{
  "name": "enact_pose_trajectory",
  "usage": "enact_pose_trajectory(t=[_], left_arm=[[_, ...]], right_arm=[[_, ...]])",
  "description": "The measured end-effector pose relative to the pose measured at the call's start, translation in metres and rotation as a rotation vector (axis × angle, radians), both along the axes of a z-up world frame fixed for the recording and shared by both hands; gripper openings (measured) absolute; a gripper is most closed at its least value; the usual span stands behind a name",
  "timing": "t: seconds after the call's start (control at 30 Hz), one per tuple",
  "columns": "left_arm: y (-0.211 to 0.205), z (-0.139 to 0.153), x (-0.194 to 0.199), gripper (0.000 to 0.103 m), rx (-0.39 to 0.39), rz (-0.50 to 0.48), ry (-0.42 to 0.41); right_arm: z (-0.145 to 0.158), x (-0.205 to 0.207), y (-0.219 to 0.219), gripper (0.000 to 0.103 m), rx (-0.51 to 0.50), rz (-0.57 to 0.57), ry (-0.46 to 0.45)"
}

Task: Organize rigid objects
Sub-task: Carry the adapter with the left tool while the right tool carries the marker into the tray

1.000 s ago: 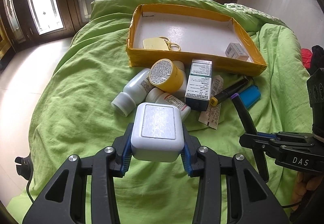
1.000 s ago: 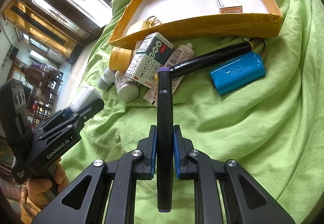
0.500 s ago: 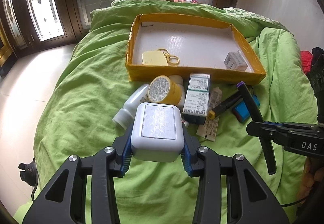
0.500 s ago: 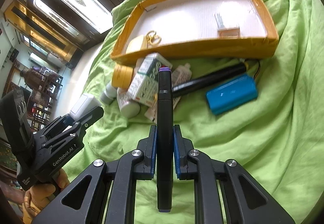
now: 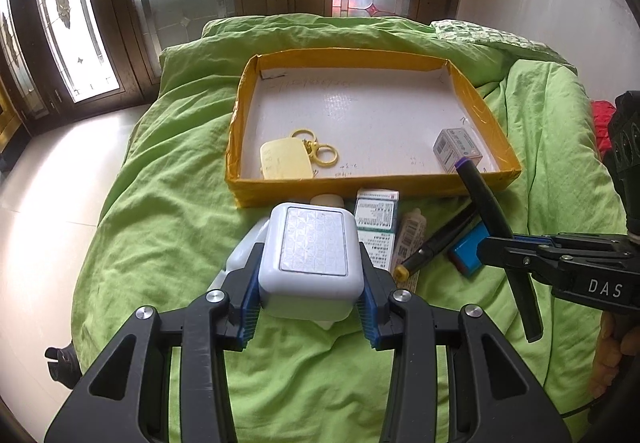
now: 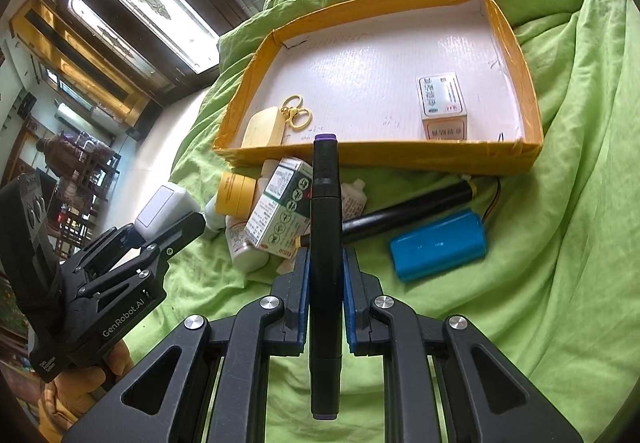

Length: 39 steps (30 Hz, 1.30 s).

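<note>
Left wrist: left gripper (image 5: 310, 297) clamps white box (image 5: 311, 255), now lifted nearer yellow tray (image 5: 494, 115). Right wrist: right gripper (image 6: 325, 297) pinches black marker (image 6: 326, 243), also raised trayward. Both look ready to drop in.

White box (image 5: 312, 257) and black marker (image 6: 326, 243) held aloft.

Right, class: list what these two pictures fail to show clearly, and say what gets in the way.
- Left wrist view: the white box in the left tongs hides most of the bottles.
- Right wrist view: the marker in the right tongs crosses the green carton.
- Both views: carton print is too small to read.
</note>
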<state>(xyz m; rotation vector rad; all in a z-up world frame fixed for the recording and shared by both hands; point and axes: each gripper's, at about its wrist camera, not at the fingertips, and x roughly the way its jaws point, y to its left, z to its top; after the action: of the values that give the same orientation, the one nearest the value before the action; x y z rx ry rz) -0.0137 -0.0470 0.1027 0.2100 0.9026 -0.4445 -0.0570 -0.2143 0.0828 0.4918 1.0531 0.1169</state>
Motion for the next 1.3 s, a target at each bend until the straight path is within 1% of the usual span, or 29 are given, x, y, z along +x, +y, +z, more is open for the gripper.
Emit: enact_pose_trajectory(t=[0.2, 0.33, 0.57, 0.8, 0.97, 1.13, 1.3], left_arm=[[-0.008, 0.008, 0.012, 0.039, -0.008, -0.008, -0.004], [-0.011, 0.012, 0.022, 0.039, -0.039, -0.009, 0.014], [-0.023, 0.017, 0.039, 0.039, -0.091, -0.014, 0.049], [-0.047, 0.022, 0.060, 0.039, -0.082, -0.034, 0.052], [-0.064, 0.023, 0.072, 0.039, -0.074, -0.046, 0.044], [-0.080, 0.014, 0.084, 0.039, -0.065, -0.054, 0.054], [-0.095, 0.000, 0.092, 0.039, -0.050, -0.058, 0.073]], right_arm=[[0.012, 0.014, -0.017, 0.013, 0.007, -0.030, -0.034], [0.019, 0.022, -0.035, 0.013, 0.002, -0.077, -0.059], [0.024, 0.028, -0.072, 0.013, 0.034, -0.169, -0.066], [0.021, 0.043, -0.085, 0.013, 0.044, -0.208, -0.057], [0.023, 0.057, -0.105, 0.013, -0.004, -0.227, -0.050], [0.017, 0.063, -0.120, 0.013, -0.030, -0.268, -0.035], [0.014, 0.061, -0.123, 0.013, -0.039, -0.269, -0.033]])
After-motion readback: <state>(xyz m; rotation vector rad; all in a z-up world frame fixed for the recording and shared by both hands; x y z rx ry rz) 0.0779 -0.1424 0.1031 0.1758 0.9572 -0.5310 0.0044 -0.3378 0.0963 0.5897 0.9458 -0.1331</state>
